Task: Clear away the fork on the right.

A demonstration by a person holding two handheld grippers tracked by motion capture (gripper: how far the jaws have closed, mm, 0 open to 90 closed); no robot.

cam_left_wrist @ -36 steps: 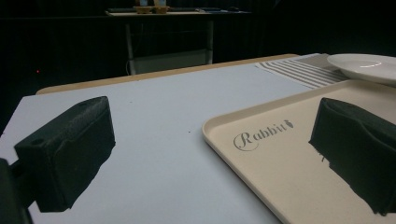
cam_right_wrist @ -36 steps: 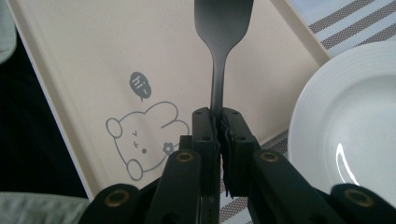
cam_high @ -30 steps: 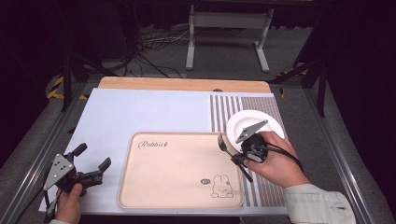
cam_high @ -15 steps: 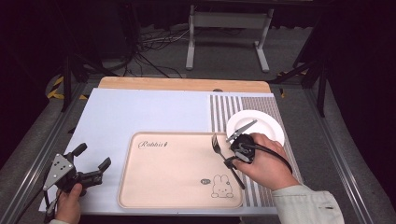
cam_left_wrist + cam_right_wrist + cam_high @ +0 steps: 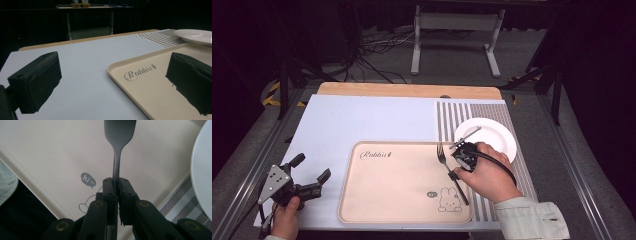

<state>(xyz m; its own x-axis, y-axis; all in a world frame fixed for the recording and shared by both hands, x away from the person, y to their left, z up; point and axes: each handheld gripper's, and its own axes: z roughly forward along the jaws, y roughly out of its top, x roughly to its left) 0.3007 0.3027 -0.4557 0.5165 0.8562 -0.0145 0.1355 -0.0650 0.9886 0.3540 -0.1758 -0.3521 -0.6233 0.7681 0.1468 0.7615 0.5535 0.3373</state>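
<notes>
A dark metal fork [image 5: 442, 154] is held over the right part of the beige "Rabbit" tray [image 5: 397, 200], tines pointing away from the person. My right gripper [image 5: 454, 174] is shut on its handle. In the right gripper view the jaws [image 5: 117, 182] pinch the thin handle, and the fork head [image 5: 120, 130] hangs over the tray [image 5: 50, 150] near the "hi~" bubble. A white plate [image 5: 492, 135] sits just right of the hand on the striped mat [image 5: 449, 117]. My left gripper [image 5: 311, 167] rests open at the table's front left, its pads [image 5: 37, 80] wide apart with nothing between them.
The plate [image 5: 202, 170] lies close to the right of the fork. A pale blue sheet [image 5: 362, 120] covers the table's left and middle. The tray's corner [image 5: 160, 87] and the plate [image 5: 195, 35] lie ahead of my left gripper. A metal stand [image 5: 457, 30] stands beyond the far edge.
My right gripper has carried the fork from above the plate leftward and down over the tray's right side. The left gripper has stayed where it was.
</notes>
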